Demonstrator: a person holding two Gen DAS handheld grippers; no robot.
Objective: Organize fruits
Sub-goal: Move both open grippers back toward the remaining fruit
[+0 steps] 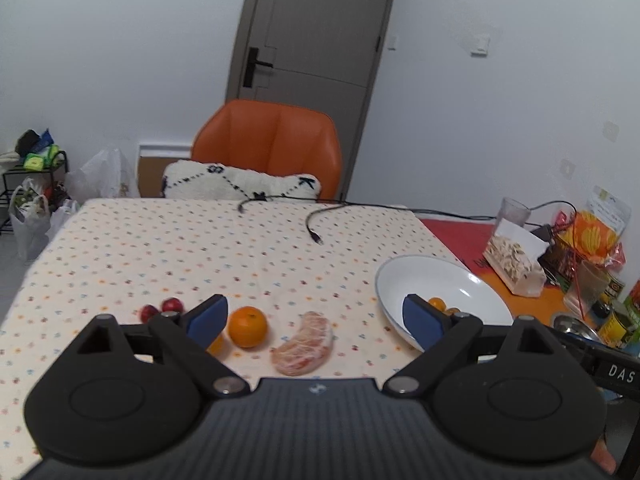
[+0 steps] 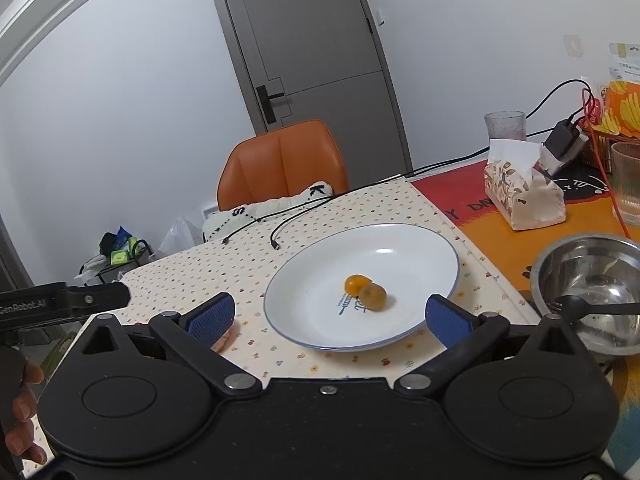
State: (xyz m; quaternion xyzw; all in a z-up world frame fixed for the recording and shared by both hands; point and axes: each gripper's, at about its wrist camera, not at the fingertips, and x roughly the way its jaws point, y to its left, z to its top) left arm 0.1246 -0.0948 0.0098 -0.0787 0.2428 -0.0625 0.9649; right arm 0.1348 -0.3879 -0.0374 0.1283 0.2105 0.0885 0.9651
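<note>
In the left wrist view my left gripper (image 1: 316, 316) is open and empty above the tablecloth. An orange (image 1: 247, 326) and a peeled pomelo segment (image 1: 305, 344) lie between its fingers. Two small red fruits (image 1: 162, 308) lie left of its left finger; a small orange fruit (image 1: 217, 345) is partly hidden behind that finger. The white plate (image 1: 472, 284) at the right holds two small yellow-orange fruits (image 1: 437, 303). In the right wrist view my right gripper (image 2: 330, 318) is open and empty just in front of the plate (image 2: 312, 300), which holds the two small fruits (image 2: 365, 290).
A steel bowl (image 2: 588, 280) with a black fork stands right of the plate. A tissue pack (image 2: 522, 192), glasses and snack bags crowd the orange mat at the right. Two black cables (image 1: 312, 224) lie at the table's far side. An orange chair (image 1: 268, 144) stands behind.
</note>
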